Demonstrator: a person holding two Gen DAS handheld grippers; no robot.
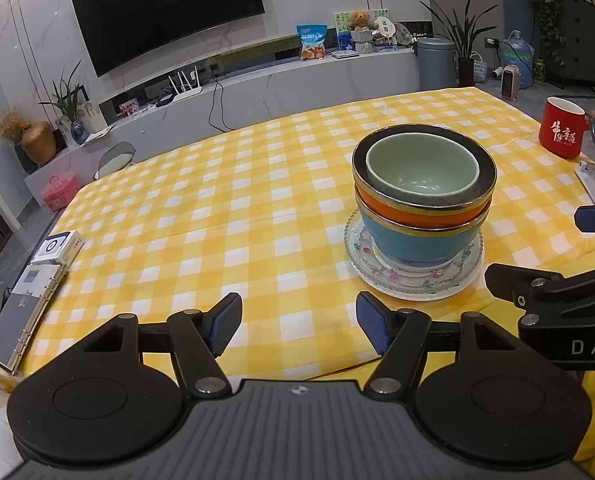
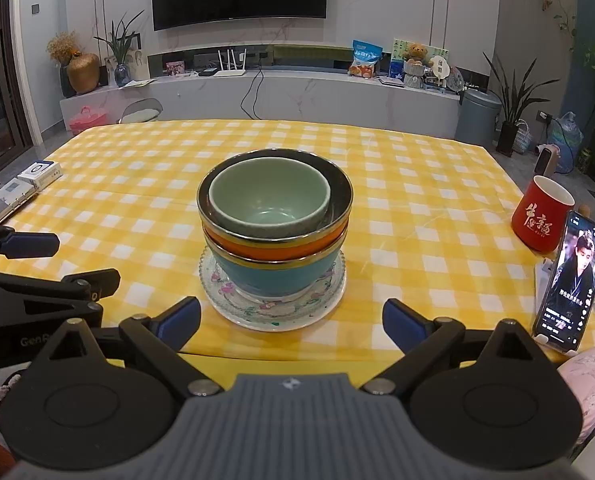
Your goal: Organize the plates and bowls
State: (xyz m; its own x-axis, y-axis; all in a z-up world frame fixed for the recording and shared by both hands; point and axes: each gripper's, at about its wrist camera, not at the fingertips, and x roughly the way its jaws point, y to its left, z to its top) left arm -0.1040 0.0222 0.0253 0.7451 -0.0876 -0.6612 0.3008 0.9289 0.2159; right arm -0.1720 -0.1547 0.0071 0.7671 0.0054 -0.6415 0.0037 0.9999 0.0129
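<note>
We are finding the bowl stack (image 2: pixel 275 232) sitting on its plate (image 2: pixel 273 314), ahead of the gaping, empty right tool (image 2: pixel 291 320) and left tool (image 1: pixel 299 326).

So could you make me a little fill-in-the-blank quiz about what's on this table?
1. The pale green bowl sits nested at the ____ of the stack.
2. The stack rests on a flowered glass ____.
3. The red mug stands beside a propped-up ____.
4. Both the left gripper and the right gripper are ____, holding nothing.

Missing words: top; plate; phone; open
</note>
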